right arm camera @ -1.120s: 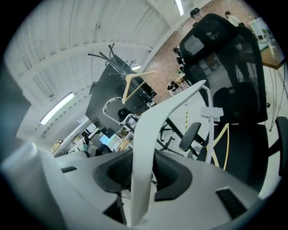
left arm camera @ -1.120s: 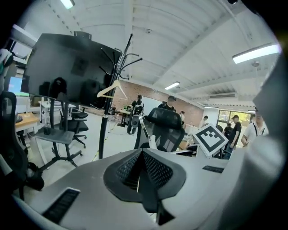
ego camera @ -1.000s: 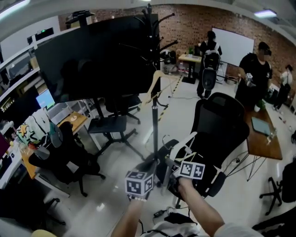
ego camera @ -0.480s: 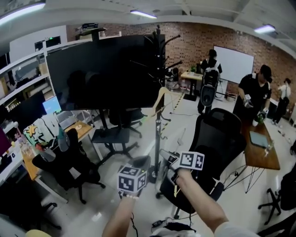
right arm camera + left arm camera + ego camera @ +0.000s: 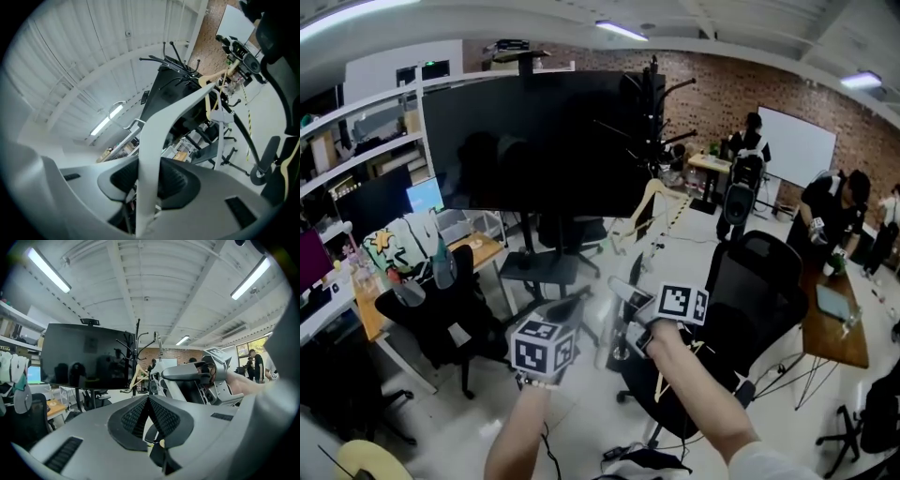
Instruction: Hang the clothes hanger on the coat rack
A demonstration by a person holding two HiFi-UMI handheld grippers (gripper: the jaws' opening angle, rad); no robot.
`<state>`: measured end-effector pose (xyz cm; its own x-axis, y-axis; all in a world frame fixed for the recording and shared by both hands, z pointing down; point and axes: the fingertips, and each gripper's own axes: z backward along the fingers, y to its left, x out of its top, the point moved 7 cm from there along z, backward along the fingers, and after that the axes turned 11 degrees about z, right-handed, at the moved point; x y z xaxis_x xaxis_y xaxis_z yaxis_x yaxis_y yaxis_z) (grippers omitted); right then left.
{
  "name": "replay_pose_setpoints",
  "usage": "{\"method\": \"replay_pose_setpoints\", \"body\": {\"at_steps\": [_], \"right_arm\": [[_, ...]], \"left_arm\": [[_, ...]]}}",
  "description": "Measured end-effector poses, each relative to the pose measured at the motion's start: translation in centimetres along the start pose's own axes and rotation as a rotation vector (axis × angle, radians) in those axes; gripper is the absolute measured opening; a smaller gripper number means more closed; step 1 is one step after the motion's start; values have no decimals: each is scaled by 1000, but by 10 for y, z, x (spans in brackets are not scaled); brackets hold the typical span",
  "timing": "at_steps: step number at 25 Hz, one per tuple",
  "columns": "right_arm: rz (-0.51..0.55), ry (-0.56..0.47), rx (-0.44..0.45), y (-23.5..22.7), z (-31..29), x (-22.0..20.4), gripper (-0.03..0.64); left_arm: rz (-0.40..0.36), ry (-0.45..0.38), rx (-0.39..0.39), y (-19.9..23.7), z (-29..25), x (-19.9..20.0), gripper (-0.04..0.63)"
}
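Note:
The black coat rack stands in mid-room in front of a big dark screen, with a wooden hanger hung on one of its lower arms. My right gripper is shut on a white plastic hanger; in the right gripper view the hanger's arm runs up between the pads toward the rack and the wooden hanger. My left gripper is raised beside it, left of the right one. Its pads meet at the tip with nothing between them, so it is shut.
A large black screen on a stand fills the space behind the rack. A black office chair stands just right of my arms, another at the left by a desk. People stand at the back right near a wooden table.
Both grippers have risen, the right one carrying the white hanger up toward the rack. The head view has tilted upward, showing more ceiling.

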<state>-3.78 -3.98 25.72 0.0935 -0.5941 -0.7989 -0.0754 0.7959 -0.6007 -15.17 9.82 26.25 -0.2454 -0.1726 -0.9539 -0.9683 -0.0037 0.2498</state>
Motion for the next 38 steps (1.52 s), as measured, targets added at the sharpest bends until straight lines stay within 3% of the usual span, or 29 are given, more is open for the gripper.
{"method": "replay_pose_setpoints", "body": {"at_steps": [10, 21, 29, 38], "right_arm": [[0, 2, 186, 23, -77, 30, 152], [-27, 27, 255, -18, -129, 55, 152], [-34, 24, 229, -52, -160, 67, 152], [-37, -76, 95, -92, -228, 83, 152]], "left_arm": [[20, -5, 98, 43, -25, 16, -2], [50, -24, 194, 85, -70, 23, -2], [93, -19, 188, 113, -102, 17, -2], [81, 9, 58, 193, -168, 43, -2]]}}
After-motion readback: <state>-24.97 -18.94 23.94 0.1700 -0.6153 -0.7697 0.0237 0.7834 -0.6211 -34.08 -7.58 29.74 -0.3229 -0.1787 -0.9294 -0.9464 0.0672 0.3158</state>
